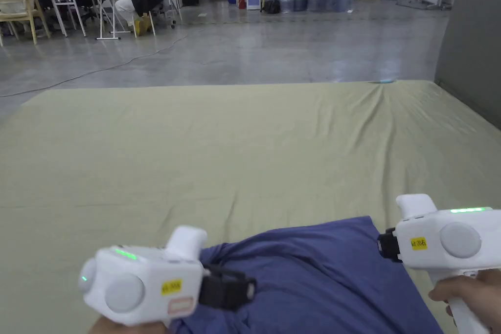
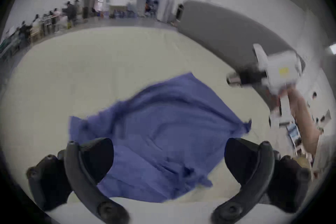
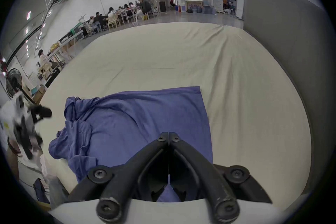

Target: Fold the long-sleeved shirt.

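The blue long-sleeved shirt (image 3: 138, 124) lies on the pale green bed (image 1: 244, 144) at its near edge, flat on its right side and bunched on the left. The left hand-held gripper (image 2: 168, 162) hovers above it, jaws spread wide with nothing between them. The right hand-held gripper (image 3: 169, 138) has its jaws pressed together (a sliver of blue cloth shows near their base).

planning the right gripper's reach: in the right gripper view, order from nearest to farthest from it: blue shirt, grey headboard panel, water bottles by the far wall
1. blue shirt, directly beneath and ahead of the right gripper.
2. grey headboard panel, along the bed's right edge.
3. water bottles, across the floor at the far wall.
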Tool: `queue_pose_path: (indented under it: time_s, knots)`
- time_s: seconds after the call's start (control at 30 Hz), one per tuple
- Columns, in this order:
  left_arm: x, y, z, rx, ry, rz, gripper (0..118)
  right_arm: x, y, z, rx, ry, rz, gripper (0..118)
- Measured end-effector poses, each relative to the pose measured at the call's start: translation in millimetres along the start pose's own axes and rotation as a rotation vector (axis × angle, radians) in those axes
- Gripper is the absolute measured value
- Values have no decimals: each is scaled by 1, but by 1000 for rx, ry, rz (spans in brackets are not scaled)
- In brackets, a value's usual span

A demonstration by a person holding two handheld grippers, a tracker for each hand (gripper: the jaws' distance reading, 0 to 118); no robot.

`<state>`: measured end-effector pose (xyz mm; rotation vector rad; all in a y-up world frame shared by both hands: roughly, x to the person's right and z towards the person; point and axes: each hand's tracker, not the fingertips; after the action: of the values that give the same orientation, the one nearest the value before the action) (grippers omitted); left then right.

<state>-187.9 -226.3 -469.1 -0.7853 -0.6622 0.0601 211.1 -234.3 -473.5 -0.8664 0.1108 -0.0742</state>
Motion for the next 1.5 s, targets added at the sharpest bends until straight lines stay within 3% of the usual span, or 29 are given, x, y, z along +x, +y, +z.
queue_pose_path:
  time_s: [0.07,0.1,0.13,0.17,0.2,0.37,0.4,0.43,0.47,0.5,0.53,0.63,0.67,0.7,0.73,0.77,0.8,0.93,1.17,1.2,1.23,1.27,1.3,1.43,1.5]
  knots:
    - [-19,19,16,37,111,68,110,0,-1,2,5,4,-5,0]
    - [-29,25,20,57,156,84,89,-1,-3,2,6,7,-7,0]
    - [-38,29,22,72,214,87,52,-2,-4,2,5,12,-8,0]
    - [-45,29,20,67,276,82,3,-2,-4,1,4,16,-8,0]
    - [-48,28,18,62,352,72,0,-3,-5,-1,1,16,-7,0]
    - [-74,20,-1,20,390,121,0,-4,-7,-7,-13,17,-2,0]
    - [-76,17,-5,24,403,120,15,-4,-7,-7,-13,18,-5,0]
    - [-77,14,-12,24,415,117,47,-2,-7,-8,-15,19,-7,0]
    - [-79,11,-20,8,423,117,93,-2,-7,-9,-17,19,-6,0]
    - [-81,9,-28,-15,434,124,109,-2,-8,-9,-19,16,-3,0]
    - [-81,7,-35,-14,429,124,110,-2,-8,-9,-21,11,1,0]
    - [-84,3,-58,-51,442,136,109,1,-7,-13,-30,-1,5,0]
    - [-85,2,-67,-66,473,141,105,2,-6,-15,-33,-6,0,0]
    - [-86,2,-75,-77,503,147,93,4,-5,-17,-34,-11,-9,0]
    - [-86,3,-81,-55,511,152,68,6,-4,-20,-36,-14,-16,0]
    - [-87,3,-86,-44,524,157,25,8,-2,-23,-40,-17,-20,0]
    - [-89,3,-91,-42,532,157,11,9,0,-27,-45,-20,-23,0]
    - [-94,5,-105,-124,525,138,5,16,12,-48,-76,-26,-34,0]
    - [-88,17,-81,-96,499,115,5,32,63,-83,-54,-82,-26,0]
    - [-89,19,-77,-90,493,116,5,36,72,-89,-50,-90,-23,5]
    - [-89,21,-74,-86,490,117,5,39,82,-95,-48,-88,-21,27]
    - [-91,21,-70,-80,486,119,5,43,89,-104,-52,-92,-23,68]
    - [-91,22,-68,-77,484,120,5,48,96,-115,-70,-106,-35,86]
    - [-96,23,-62,-55,478,144,5,65,108,-162,-178,-167,-82,84]
    - [-97,23,-61,-55,482,150,5,69,107,-182,-207,-151,-97,72]
